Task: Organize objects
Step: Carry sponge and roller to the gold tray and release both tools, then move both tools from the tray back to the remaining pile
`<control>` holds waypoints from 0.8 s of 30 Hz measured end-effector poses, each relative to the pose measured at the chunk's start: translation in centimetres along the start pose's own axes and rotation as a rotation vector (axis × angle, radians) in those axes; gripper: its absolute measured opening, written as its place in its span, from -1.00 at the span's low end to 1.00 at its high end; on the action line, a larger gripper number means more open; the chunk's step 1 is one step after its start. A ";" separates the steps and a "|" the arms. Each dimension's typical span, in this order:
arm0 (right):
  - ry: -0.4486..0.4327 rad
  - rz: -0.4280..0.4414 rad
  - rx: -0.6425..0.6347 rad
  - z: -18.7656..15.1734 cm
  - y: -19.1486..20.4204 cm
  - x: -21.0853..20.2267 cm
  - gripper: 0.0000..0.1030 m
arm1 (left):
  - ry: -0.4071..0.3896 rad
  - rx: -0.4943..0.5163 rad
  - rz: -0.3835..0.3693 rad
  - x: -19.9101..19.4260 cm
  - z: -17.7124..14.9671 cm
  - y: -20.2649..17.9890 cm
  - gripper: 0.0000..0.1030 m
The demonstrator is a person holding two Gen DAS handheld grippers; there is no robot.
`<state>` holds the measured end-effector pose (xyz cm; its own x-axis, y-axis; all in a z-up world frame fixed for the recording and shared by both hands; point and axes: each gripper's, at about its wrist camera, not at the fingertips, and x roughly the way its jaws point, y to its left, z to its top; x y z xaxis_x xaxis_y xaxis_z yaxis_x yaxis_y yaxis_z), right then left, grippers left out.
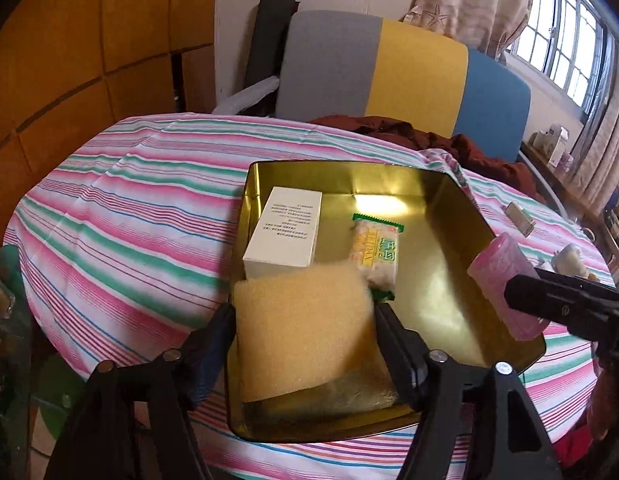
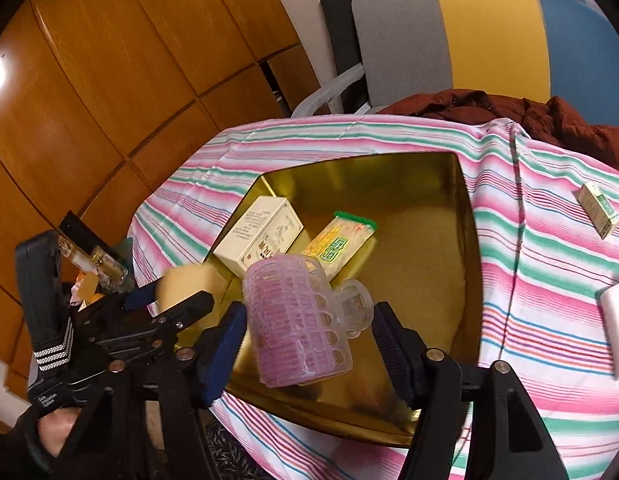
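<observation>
The yellow sponge (image 1: 301, 328) is grasped between the left gripper (image 1: 305, 316) jaws and the pink hair roller (image 2: 297, 320) between the right gripper (image 2: 309, 320) jaws, both held over the gold tin (image 1: 437, 184), probably for dropping in.

The tin (image 1: 509, 240) sits on the surface (image 1: 129, 208), a chair (image 1: 389, 80) beyond it at 12 o'clock. Inside the tin, the box (image 1: 283, 236) lies toward 10 o'clock, the packet (image 1: 375, 256) just beside it at 3 o'clock, and the sponge (image 1: 301, 328) at 7 o'clock, touching the box. A small carton (image 2: 598, 209) lies on the surface, well apart at 3 o'clock
</observation>
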<state>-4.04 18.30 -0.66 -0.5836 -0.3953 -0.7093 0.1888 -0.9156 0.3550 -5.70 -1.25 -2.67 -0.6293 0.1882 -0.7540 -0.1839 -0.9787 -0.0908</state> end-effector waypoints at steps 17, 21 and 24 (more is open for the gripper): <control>-0.058 -0.119 -0.033 -1.3 -0.1 -2.0 0.80 | -0.061 -0.036 0.067 -2.5 0.5 1.1 0.60; -0.095 -0.183 -0.062 -1.6 0.2 -2.8 0.86 | -0.093 -0.016 0.061 -3.7 1.1 0.3 0.60; -0.126 -0.230 -0.094 -1.9 0.6 -3.4 0.91 | -0.111 0.006 0.050 -4.3 1.5 -0.7 0.60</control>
<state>-0.46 18.94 0.83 -0.7124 -0.1698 -0.6809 0.1089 -0.9853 0.1318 -3.98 -1.23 1.60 -0.7176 0.1473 -0.6807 -0.1543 -0.9867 -0.0508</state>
